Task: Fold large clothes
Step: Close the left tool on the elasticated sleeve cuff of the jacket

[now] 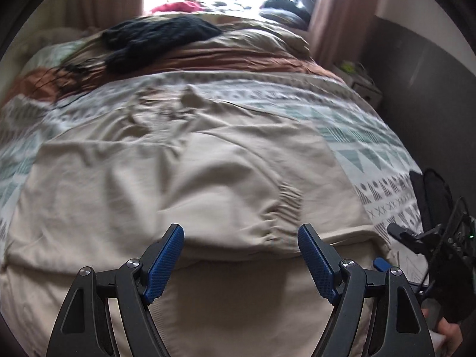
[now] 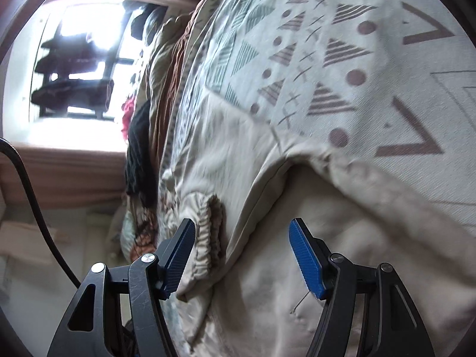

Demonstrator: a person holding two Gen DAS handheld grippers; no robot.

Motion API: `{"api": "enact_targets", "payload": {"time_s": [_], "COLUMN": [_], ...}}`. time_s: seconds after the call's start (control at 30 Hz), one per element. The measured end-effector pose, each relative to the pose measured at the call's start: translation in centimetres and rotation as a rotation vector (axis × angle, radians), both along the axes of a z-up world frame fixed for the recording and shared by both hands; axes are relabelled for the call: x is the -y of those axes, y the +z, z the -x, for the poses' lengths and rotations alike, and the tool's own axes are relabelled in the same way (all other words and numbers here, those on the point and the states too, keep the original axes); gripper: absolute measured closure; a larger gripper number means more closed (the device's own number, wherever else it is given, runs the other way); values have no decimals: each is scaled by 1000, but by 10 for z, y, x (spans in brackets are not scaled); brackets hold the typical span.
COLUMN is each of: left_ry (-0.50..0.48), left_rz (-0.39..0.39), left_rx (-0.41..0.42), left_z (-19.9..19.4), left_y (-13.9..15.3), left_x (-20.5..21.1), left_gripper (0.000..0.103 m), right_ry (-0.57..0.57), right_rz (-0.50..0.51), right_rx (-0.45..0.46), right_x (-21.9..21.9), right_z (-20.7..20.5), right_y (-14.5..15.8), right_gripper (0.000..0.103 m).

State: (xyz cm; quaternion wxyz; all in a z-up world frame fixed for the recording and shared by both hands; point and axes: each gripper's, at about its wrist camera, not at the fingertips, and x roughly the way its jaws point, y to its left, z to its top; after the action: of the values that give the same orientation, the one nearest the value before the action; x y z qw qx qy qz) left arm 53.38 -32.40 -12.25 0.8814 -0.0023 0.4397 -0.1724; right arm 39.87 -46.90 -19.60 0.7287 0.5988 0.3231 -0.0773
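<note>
Judging the beige garment (image 1: 184, 178), spread flat on the patterned bedspread (image 1: 372, 145), as light, soft and limp, you hold left gripper (image 1: 241, 255) and right gripper (image 2: 242, 253) wide and empty; pinch its gathered elastic hem (image 2: 208, 232).

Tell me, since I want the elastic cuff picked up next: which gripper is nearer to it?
Right. The right gripper has the gathered elastic cuff just off its left fingertip. The left gripper hovers short of the cuff, which lies ahead.
</note>
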Motion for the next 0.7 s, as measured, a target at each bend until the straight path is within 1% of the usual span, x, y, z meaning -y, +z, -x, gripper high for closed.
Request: {"api": "enact_targets", "payload": {"time_s": [0.13,0.23,0.33,0.4,0.47,0.53,0.6,0.67,0.7], "left_ry": [-37,-59,-59,-55,-60,-70,-89,-86,-76], "left_rz": [-55,-118,-150,-190,-232,-283,-331,-347,-345], "left_rx": [-12,-39,-79,-90,-85,-61,-34,-20,-17], "left_z": [-9,-18,-27,-30,-31,-29,-27,-26,-27], "left_y": [-14,-32,-51,-63,-72,-77,-81,-77,-74], "left_x": [29,47,55,59,64,68,71,68,64], "left_gripper": [25,25,25,25,25,25,35,61,64], "right_ry": [-50,-74,-82,-93,-102,-102,-93,-88,-85], "right_rz": [-33,-53,-87,-99,-109,-116,-114,-110,-107], "right_rx": [28,32,35,35,35,37,39,40,38], "right_x": [15,24,32,36,40,41,41,41,40], "right_z": [9,12,12,14,14,13,11,9,8], "right_y": [0,-4,-10,-14,-16,-17,-17,-16,-16], "right_gripper": [36,36,36,36,36,36,36,36,36]}}
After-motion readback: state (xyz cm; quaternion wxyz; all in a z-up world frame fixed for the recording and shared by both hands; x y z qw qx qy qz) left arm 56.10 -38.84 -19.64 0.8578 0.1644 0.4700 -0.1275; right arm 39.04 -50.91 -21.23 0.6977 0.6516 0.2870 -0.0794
